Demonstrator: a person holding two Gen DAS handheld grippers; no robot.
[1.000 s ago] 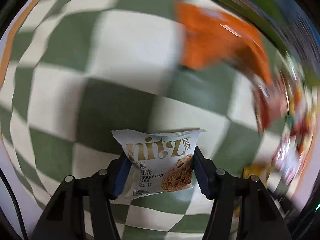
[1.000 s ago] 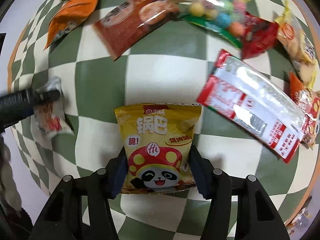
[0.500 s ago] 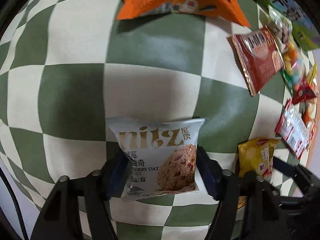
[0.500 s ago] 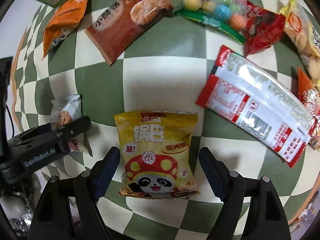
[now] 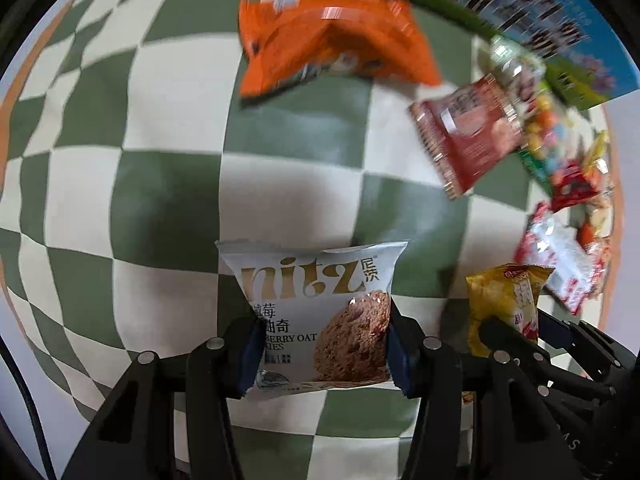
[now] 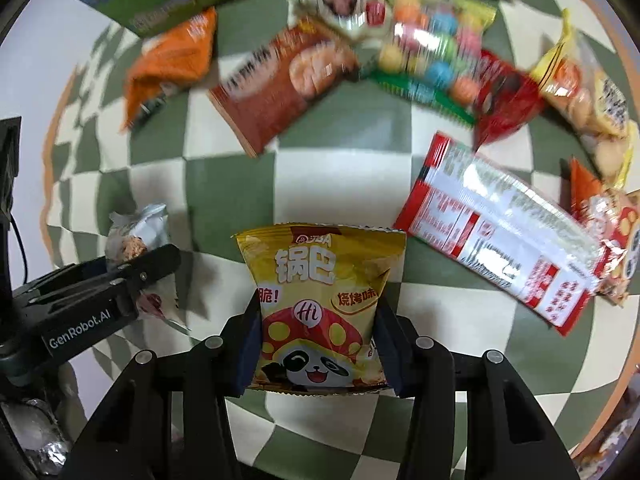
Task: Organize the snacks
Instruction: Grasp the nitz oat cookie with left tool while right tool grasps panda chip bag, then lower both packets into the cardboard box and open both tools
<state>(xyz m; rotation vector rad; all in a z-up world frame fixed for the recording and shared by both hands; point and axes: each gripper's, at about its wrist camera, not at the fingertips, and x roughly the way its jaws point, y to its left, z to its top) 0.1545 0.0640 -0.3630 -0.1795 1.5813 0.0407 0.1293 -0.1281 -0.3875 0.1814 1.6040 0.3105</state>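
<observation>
My left gripper (image 5: 320, 344) is shut on a white "nitz" oat cookie packet (image 5: 316, 312), held over the green-and-cream checked cloth (image 5: 168, 192). My right gripper (image 6: 318, 340) is shut on a yellow panda snack bag (image 6: 320, 304). The yellow bag also shows at the right of the left wrist view (image 5: 502, 304). The left gripper with the cookie packet (image 6: 134, 236) shows at the left of the right wrist view.
Ahead lie an orange bag (image 5: 332, 40), a brown-red packet (image 6: 280, 88), a bag of coloured balls (image 6: 432, 52), a dark red packet (image 6: 504, 100), a long red-and-white packet (image 6: 500, 232) and biscuit packs (image 6: 588, 96). A green box (image 6: 168, 4) stands at the back.
Both grippers opened half a second ago and have closed again on their packets. The views have shifted back from the snack pile.
</observation>
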